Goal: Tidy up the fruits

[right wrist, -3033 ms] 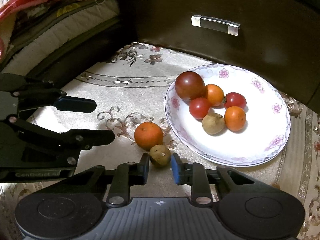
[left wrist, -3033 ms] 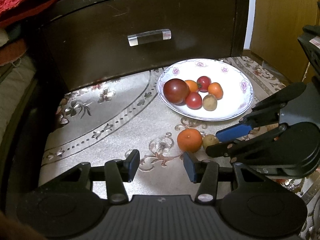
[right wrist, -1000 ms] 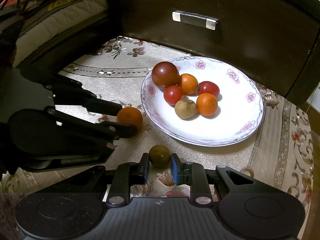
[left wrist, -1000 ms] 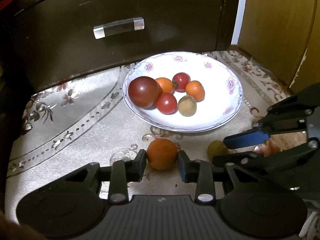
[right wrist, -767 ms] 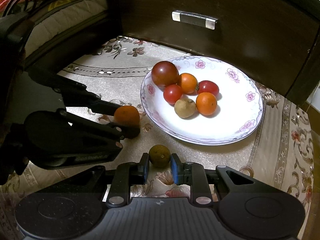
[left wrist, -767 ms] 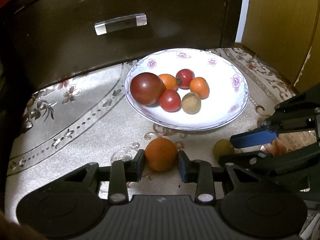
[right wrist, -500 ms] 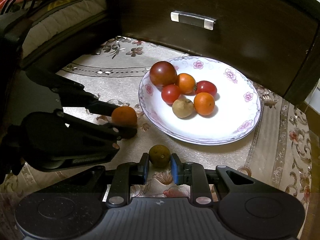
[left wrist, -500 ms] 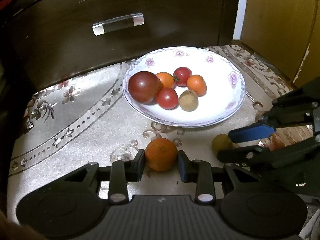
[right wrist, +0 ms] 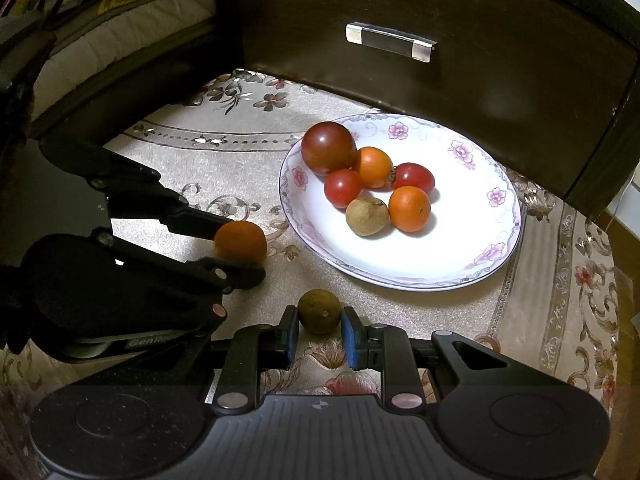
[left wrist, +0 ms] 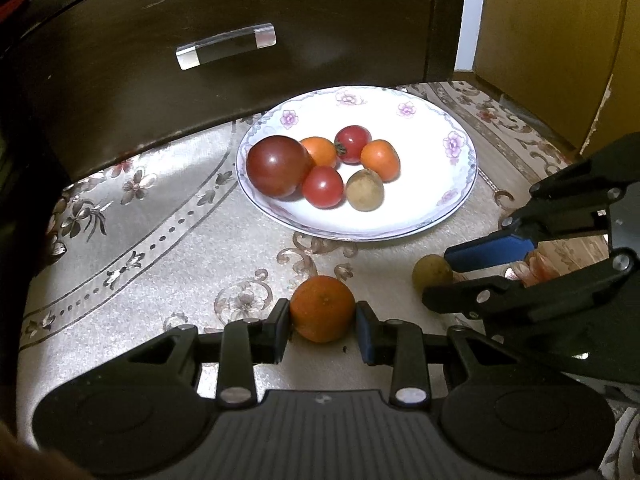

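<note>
My left gripper (left wrist: pixel 322 326) is shut on a small orange (left wrist: pixel 322 308), held just above the patterned cloth; the orange also shows in the right wrist view (right wrist: pixel 241 242). My right gripper (right wrist: pixel 319 334) is shut on a small brown-green fruit (right wrist: pixel 319 311), which also shows in the left wrist view (left wrist: pixel 432 272). Beyond both stands a white flowered plate (left wrist: pixel 424 208), also seen in the right wrist view (right wrist: pixel 460 256). It holds a large dark tomato (left wrist: pixel 278 166), two red tomatoes, two small oranges and a brown fruit (left wrist: pixel 364 191).
A dark wooden drawer front (left wrist: pixel 240 12) with a clear handle (left wrist: pixel 226 45) rises just behind the plate. A yellow wooden panel (left wrist: pixel 552 32) stands at the right. Bedding (right wrist: pixel 100 28) lies at the far left in the right wrist view.
Both grippers hold their fruit as before. Over three seconds the left gripper closed on the orange. In the last second both lifted slightly and the views shifted little.
</note>
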`<state>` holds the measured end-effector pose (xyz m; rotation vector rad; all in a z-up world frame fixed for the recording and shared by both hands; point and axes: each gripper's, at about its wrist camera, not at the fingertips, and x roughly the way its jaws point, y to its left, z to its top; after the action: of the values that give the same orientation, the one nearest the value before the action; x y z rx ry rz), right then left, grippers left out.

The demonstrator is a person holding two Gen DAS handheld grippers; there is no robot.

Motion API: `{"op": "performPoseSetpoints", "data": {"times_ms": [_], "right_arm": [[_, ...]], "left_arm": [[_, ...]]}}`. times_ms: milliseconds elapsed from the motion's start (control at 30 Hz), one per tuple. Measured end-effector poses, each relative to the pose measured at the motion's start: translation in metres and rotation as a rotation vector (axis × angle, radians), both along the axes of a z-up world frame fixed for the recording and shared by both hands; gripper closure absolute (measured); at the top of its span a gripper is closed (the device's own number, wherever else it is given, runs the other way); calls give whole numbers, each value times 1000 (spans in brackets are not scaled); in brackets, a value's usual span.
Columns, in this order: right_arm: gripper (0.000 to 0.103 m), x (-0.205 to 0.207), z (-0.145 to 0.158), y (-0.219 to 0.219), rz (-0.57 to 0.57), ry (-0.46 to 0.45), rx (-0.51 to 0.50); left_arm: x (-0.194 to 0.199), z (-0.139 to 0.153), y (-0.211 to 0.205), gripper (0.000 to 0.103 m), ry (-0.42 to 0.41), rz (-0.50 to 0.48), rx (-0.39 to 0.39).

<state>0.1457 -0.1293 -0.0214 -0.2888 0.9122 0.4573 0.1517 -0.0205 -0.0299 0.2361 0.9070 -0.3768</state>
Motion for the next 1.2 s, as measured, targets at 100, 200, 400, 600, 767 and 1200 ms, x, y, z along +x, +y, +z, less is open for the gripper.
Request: {"op": "performPoseSetpoints", "data": {"times_ms": [100,200,400,600,767,1200], "right_arm": [[84,-1,0,1,3,-2,-6],[84,-1,0,1,5,-4,-11],[84,-1,0,1,6,-5,-12],[83,-2,-1,2,8,-6,-15],[83,0,-2,2,4,-2,-23],[82,2,-4,1,5,13,-23]], "left_arm": [[-1,0,0,63,0,-1,2],[-1,0,0,63,1,-1,2],[0,0,0,63,2,-1,3],[0,0,0,63,0,-2,5],[-2,-1,0,63,-3,-5,8],[-5,0,4,53,-14,-4,18]]}}
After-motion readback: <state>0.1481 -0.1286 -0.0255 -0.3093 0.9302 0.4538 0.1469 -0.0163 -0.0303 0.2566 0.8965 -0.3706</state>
